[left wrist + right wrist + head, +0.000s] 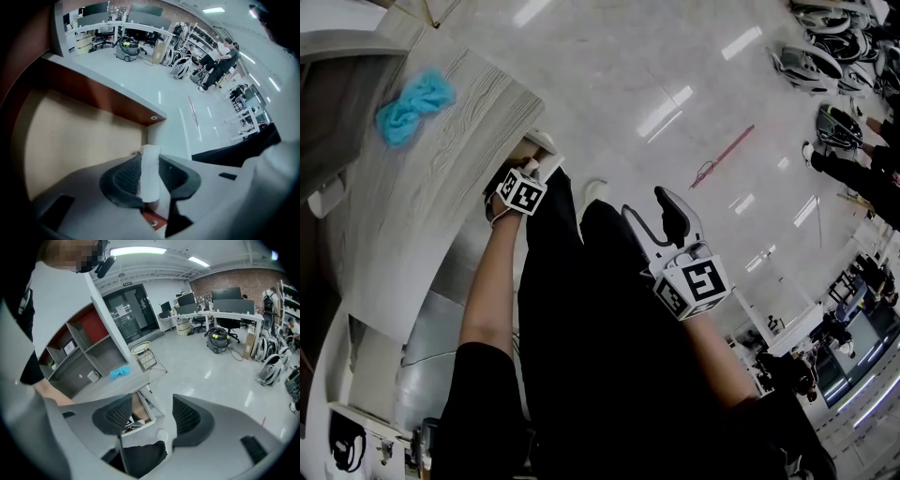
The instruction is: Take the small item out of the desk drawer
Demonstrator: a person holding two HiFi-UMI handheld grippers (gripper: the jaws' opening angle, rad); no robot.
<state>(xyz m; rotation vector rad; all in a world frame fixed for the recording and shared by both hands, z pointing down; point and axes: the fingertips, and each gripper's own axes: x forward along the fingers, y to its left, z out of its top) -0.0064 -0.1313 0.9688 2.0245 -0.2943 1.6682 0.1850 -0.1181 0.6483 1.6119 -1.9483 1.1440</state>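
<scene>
Nearest to us, at the lower middle of the left gripper view, the left gripper (150,162) is clamped on the small white item (150,180). It is a pale roll standing upright between the ribbed pads, and both pads press on its sides. It sits low inside the drawer (79,140), near the right corner, where the red-brown edge (108,101) meets the pale wall. In the head view the same gripper (528,167) reaches down into the open drawer (542,142) at the edge of the desk (459,131).

The right gripper (151,411) hangs with its jaws wide apart and nothing between them. Through the gap we see only the drawer (138,409) and a shoe (162,436) below it.

Further off, at the upper left of the head view, a blue cloth (412,105) lies on the desk, and the shiny floor (675,84) stretches beyond.

We judge the hold narrow, since the roll looks soft and smooth. A tilted or hurried lift could let it slide down between the pads. It could also catch on the red-brown edge or the drawer's front and be knocked loose.
</scene>
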